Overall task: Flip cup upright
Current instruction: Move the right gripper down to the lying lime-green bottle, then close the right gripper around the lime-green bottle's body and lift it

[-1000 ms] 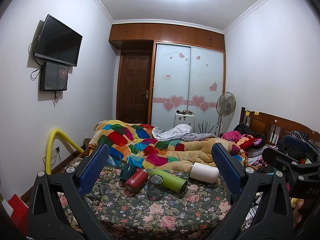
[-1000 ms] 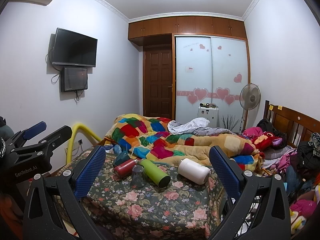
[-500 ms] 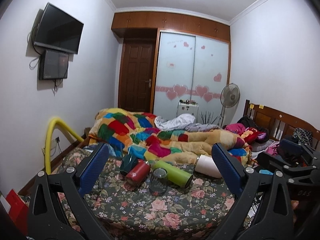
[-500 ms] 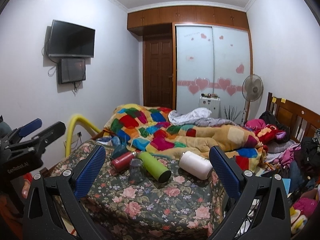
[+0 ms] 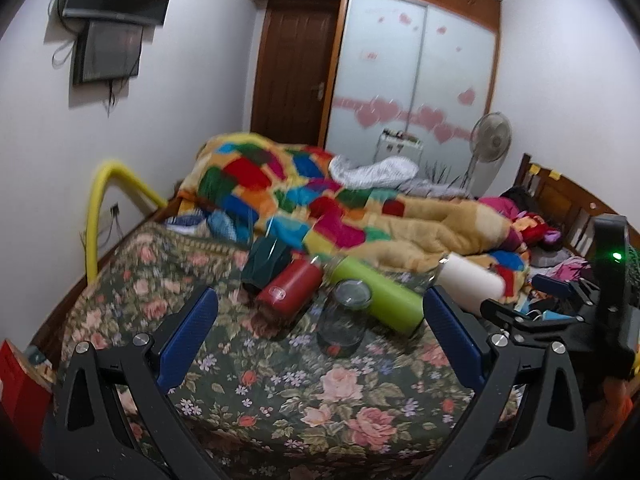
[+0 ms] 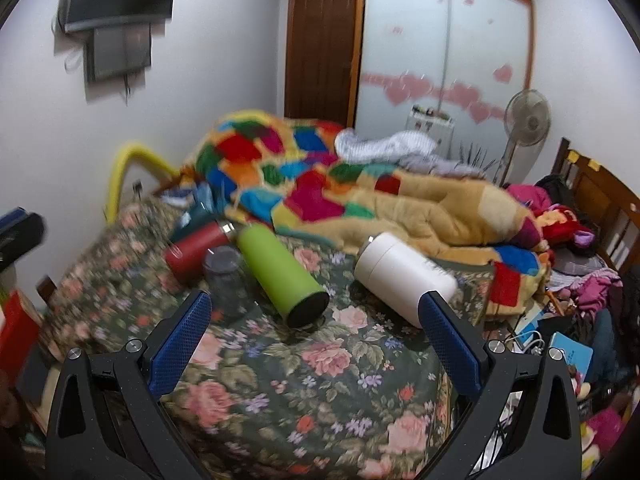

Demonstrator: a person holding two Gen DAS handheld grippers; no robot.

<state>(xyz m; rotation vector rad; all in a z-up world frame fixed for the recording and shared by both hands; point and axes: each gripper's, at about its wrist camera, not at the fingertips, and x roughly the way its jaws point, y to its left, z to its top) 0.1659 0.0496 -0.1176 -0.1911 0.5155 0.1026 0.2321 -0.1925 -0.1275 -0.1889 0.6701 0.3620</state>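
Note:
Several cups lie on the floral bedspread (image 5: 304, 396). A red cup (image 5: 290, 290), a green cup (image 5: 380, 296), a white cup (image 5: 470, 284) and a dark teal cup (image 5: 266, 264) lie on their sides. A clear glass (image 5: 344, 320) stands with its base up. In the right wrist view the red cup (image 6: 196, 250), glass (image 6: 226, 280), green cup (image 6: 286, 276) and white cup (image 6: 404, 276) show too. My left gripper (image 5: 320, 336) is open and empty in front of the glass. My right gripper (image 6: 316, 340) is open and empty, near the green and white cups.
A patchwork quilt (image 5: 320, 200) is bunched behind the cups. A yellow tube (image 5: 100, 208) arches at the bed's left side. Clothes (image 6: 580, 248) pile up at the right by a wooden headboard (image 6: 604, 196). The right gripper's body (image 5: 592, 320) shows in the left wrist view.
Both grippers have moved forward and tilted down toward the bed, so the cups appear larger and closer. Jaws stay open. The cups have not moved.

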